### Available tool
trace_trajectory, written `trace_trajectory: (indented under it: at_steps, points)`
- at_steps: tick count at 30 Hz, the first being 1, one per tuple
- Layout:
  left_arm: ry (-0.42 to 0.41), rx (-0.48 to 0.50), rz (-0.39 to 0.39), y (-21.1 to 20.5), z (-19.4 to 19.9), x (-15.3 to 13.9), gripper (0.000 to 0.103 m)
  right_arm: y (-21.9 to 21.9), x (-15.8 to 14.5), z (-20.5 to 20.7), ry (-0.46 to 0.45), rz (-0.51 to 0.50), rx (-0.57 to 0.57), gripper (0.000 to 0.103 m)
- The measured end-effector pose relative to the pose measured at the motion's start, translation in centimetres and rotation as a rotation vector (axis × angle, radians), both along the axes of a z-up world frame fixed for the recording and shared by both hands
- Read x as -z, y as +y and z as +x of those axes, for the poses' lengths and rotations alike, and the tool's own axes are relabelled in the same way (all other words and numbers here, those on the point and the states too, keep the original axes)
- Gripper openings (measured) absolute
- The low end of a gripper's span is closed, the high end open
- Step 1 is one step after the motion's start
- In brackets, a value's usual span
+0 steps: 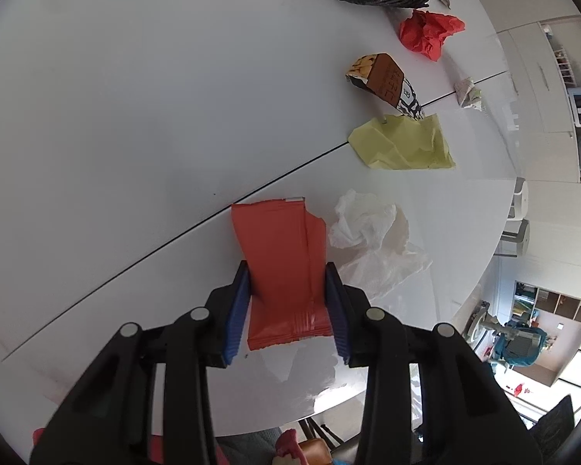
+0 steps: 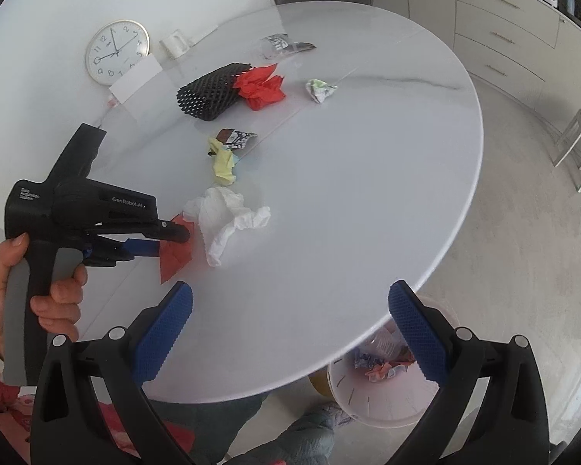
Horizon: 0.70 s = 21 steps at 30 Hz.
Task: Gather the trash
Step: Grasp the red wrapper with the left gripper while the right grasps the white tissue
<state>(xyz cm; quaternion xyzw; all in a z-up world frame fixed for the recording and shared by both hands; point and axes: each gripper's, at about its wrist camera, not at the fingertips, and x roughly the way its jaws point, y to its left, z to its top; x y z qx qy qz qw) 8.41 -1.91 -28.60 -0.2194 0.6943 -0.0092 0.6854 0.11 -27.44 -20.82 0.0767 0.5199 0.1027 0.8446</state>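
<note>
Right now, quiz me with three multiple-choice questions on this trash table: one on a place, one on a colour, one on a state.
1. Where is the waste bin?
A. on the table
B. on the floor beside the table
C. on a chair

2. What colour is the wrapper between the left gripper's pads?
A. orange-red
B. yellow
C. black

3. The right gripper is
A. shut on tissue
B. open, holding nothing
C. shut on the clock

B: the bin stands below the table's edge. A: an orange-red packet. B: its pads stand apart, nothing between them.

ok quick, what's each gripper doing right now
left gripper: closed on the orange-red wrapper
right gripper: open, holding nothing
</note>
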Motion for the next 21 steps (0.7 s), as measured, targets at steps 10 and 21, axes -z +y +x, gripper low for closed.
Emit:
trace_trajectory:
  at_steps: [10,21]
  points:
    - [-0.143,0.298,0.132,3.7,-0.8,-4.0,0.037,8.0,3.5,5.7,0.021,-0.076,-0.060,0.100]
    - [-0.259,0.487,0.203,5.2,0.0,-6.2,0.037,10.1,6.8,8.3,0.109,-0.107,0.056,0.045]
